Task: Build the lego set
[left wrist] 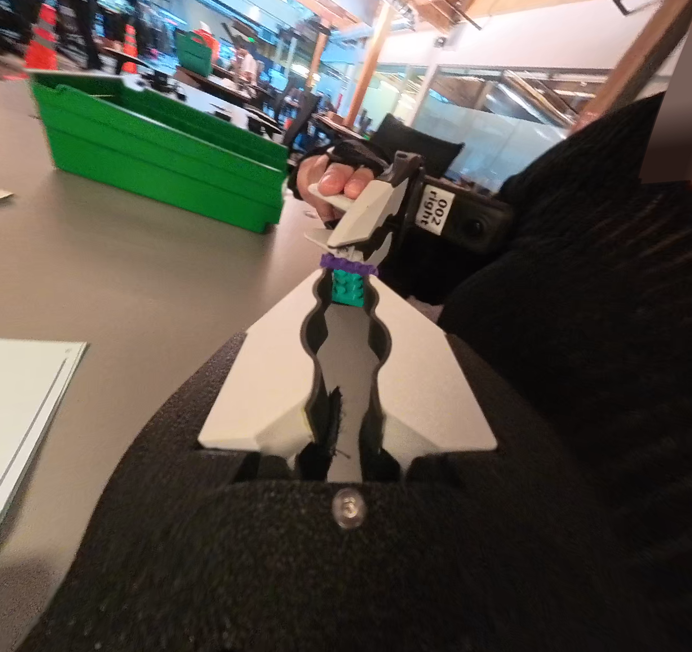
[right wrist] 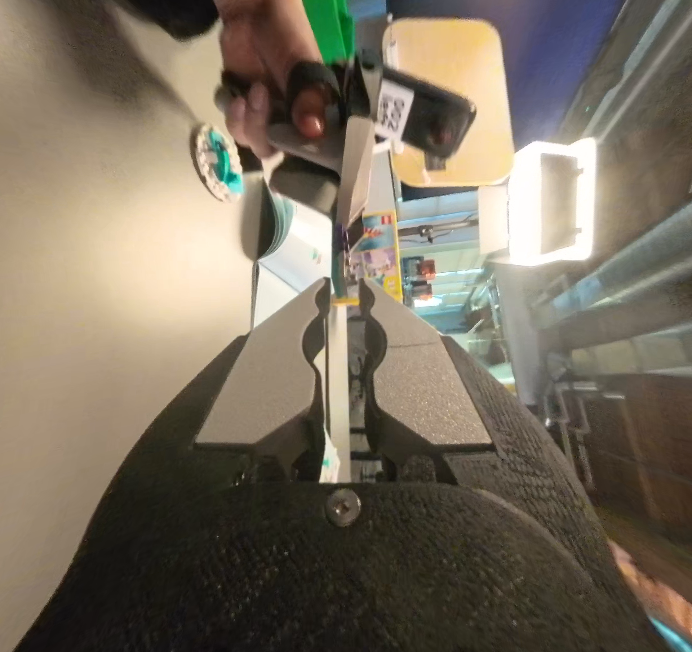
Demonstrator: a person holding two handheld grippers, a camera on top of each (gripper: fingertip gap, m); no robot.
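My left gripper (left wrist: 347, 289) is pinched on the teal brick (left wrist: 348, 290), held above the table (left wrist: 112, 278). My right gripper (right wrist: 345, 295) is clamped on a yellow piece (right wrist: 344, 300), meeting the purple plate (left wrist: 349, 264).

right hand-held gripper (right wrist: 345, 289) | clamped on lego assembly (right wrist: 340, 259) | green bin (right wrist: 329, 9) beyond

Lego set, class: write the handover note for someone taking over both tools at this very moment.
Left tool: shut on the teal piece, which carries a purple piece at its far end.
Right tool: shut on a white assembly with a small yellow piece, tip to tip with the left.
Both held above the grey table; green bin behind, round white-and-teal sub-build on the table.
Done: both parts picked up. Left: join them, continue building.
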